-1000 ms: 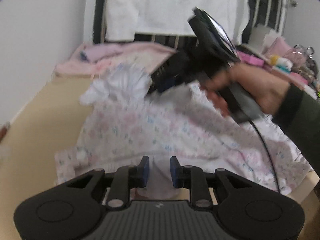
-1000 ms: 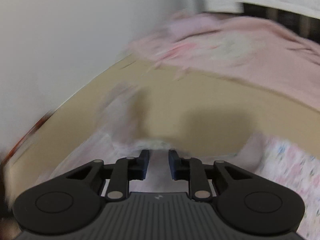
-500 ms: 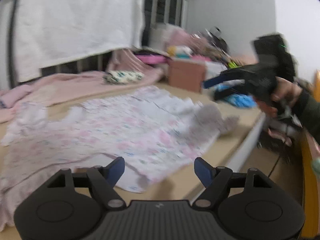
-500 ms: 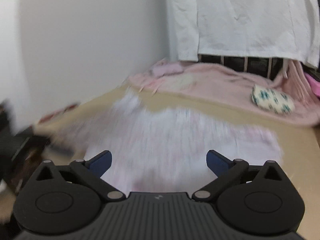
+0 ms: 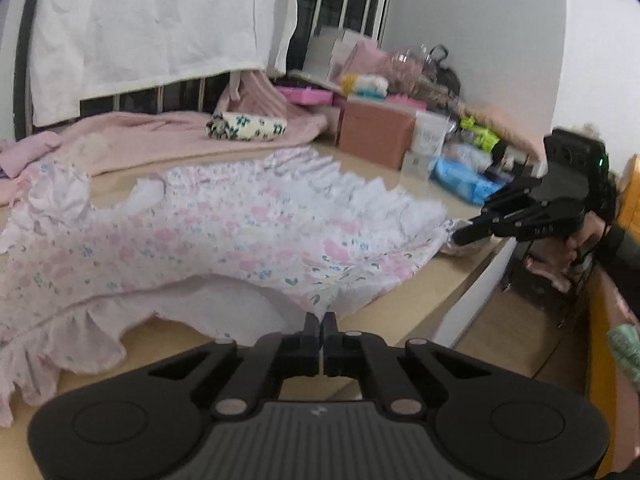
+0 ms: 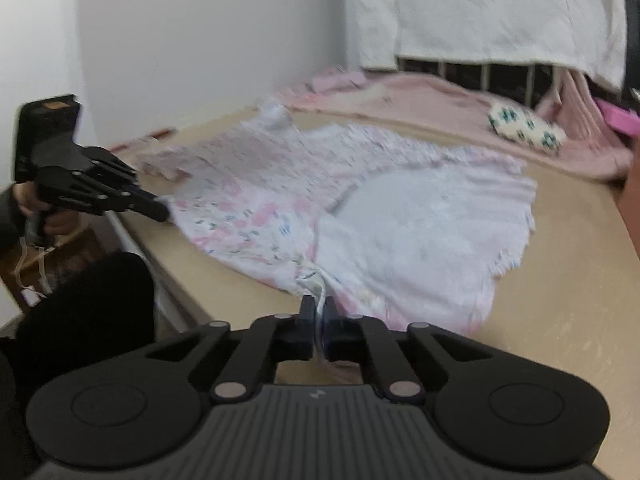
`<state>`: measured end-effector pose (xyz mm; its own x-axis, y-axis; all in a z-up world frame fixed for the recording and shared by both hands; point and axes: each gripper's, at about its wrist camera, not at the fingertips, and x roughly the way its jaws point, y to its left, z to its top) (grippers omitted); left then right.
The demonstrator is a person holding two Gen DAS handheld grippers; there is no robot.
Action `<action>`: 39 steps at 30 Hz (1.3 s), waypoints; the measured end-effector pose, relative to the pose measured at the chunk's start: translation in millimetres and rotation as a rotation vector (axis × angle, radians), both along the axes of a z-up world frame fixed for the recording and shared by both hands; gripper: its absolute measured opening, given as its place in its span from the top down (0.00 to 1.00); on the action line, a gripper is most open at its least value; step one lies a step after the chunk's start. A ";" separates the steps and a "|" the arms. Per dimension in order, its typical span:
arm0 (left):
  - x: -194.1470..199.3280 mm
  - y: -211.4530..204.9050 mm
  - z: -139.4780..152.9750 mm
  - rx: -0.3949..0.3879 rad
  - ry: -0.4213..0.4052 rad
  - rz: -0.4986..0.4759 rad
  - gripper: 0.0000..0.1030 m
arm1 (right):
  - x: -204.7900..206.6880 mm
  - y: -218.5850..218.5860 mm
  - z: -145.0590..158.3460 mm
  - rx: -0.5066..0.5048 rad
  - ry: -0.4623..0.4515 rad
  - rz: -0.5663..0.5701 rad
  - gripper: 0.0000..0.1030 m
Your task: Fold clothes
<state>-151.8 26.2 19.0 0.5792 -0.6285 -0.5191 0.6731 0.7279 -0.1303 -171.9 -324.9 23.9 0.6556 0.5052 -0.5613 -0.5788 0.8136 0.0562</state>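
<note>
With the floral dress (image 5: pixel 224 236) spread on the tan table (image 5: pixel 416 304), near edge lifted, this looks like the start of a fold. Left gripper (image 5: pixel 322 326) and right gripper (image 6: pixel 318 312) each pinch the hem, jaws pressed together. Next: carry both corners over evenly toward the pink blanket (image 5: pixel 160 132).

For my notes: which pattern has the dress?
Pink and blue flowers on white dress; left wrist view.

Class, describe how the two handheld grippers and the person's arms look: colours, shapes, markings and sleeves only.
Both grippers, left gripper and right gripper, are matte black, with a ribbed grey centre panel bearing a small light logo, round discs on each side, silver pivot pins and linkage-driven fingers with blue pads. The hand shows bare skin below a dark sleeve.
</note>
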 end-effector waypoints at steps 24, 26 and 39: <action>161.8 -39.3 51.2 0.192 -0.140 0.076 0.98 | 139.2 12.0 35.5 -0.126 -0.039 -0.140 0.92; 171.5 -41.1 43.9 0.240 -0.103 0.091 0.92 | 160.3 24.7 24.2 -0.241 -0.009 -0.185 0.83; 38.2 124.7 17.7 0.083 -0.123 0.147 0.37 | 99.6 15.5 10.0 -0.121 0.025 -0.244 0.53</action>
<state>-113.6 151.0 36.7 0.7238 -0.4907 -0.4850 0.5661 0.8243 0.0109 -72.3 -309.4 33.9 0.7347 0.2620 -0.6257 -0.3645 0.9304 -0.0384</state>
